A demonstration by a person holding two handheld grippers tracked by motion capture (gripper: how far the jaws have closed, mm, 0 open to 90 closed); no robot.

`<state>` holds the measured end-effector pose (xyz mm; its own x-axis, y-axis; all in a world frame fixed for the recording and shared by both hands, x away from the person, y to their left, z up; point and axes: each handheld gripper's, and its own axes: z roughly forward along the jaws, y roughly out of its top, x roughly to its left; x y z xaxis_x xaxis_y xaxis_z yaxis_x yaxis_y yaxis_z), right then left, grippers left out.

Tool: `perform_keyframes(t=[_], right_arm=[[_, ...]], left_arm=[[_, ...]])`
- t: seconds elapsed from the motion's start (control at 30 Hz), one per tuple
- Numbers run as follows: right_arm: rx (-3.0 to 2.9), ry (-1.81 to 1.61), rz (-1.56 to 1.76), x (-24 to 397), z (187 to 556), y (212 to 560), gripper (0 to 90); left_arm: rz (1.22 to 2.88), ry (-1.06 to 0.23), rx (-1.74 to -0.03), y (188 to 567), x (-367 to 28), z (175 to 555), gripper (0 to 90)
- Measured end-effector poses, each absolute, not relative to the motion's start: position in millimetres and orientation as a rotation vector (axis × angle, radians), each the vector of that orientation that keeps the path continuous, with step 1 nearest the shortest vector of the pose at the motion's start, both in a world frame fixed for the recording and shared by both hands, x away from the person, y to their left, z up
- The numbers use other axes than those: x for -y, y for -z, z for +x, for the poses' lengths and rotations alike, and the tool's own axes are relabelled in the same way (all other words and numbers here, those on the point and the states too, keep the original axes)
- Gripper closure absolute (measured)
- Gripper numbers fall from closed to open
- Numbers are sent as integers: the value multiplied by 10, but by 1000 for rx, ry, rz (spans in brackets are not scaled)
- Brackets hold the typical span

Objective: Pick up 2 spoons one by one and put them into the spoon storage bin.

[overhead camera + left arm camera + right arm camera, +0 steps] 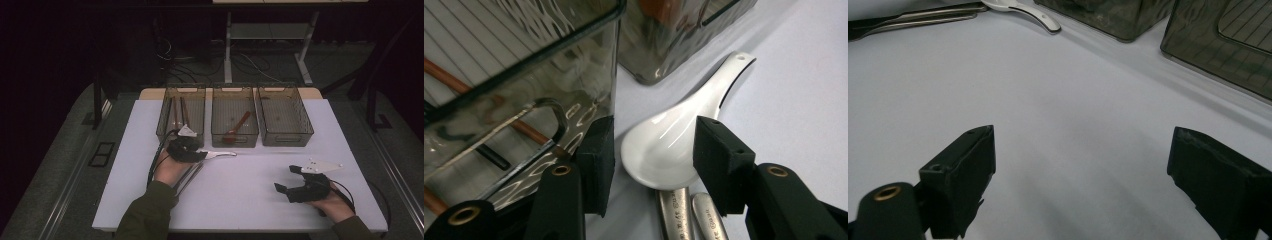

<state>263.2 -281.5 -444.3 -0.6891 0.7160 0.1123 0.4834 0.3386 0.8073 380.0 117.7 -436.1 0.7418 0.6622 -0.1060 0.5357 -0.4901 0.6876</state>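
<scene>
On the white table (250, 190), left hand-held gripper (654, 145) gapes around the white spoon (674, 140); right hand-held gripper (1080, 165) wide

Left tool (200, 155) over white spoon (220, 154) beside left bin (165, 117)

Glossy ceramic spoon (664, 147) (smoked plastic bins (549, 95)).

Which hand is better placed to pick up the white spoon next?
Left. Its tongs stand open astride the white spoon bowl, right by the bins. The right tongs hang open over bare table, far from the spoon.
</scene>
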Motion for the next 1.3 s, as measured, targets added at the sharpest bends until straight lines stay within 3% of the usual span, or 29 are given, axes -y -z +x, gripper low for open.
perform_keyframes(t=[0.6,0.83,1.07,1.3], right_arm=[[-2344,-1270,1077,2812,2632,4444,122],[-2347,-1267,1075,2809,2631,4446,122],[-2348,-1268,1073,2807,2631,4446,122],[-2347,-1269,1075,2810,2631,4444,122]], left_arm=[[2175,-145,-921,4419,-1147,3835,491],[2190,-179,-919,4456,-1092,3867,591],[2209,-195,-860,4424,-1090,3849,753],[2222,-204,-777,4389,-1045,3806,821]])
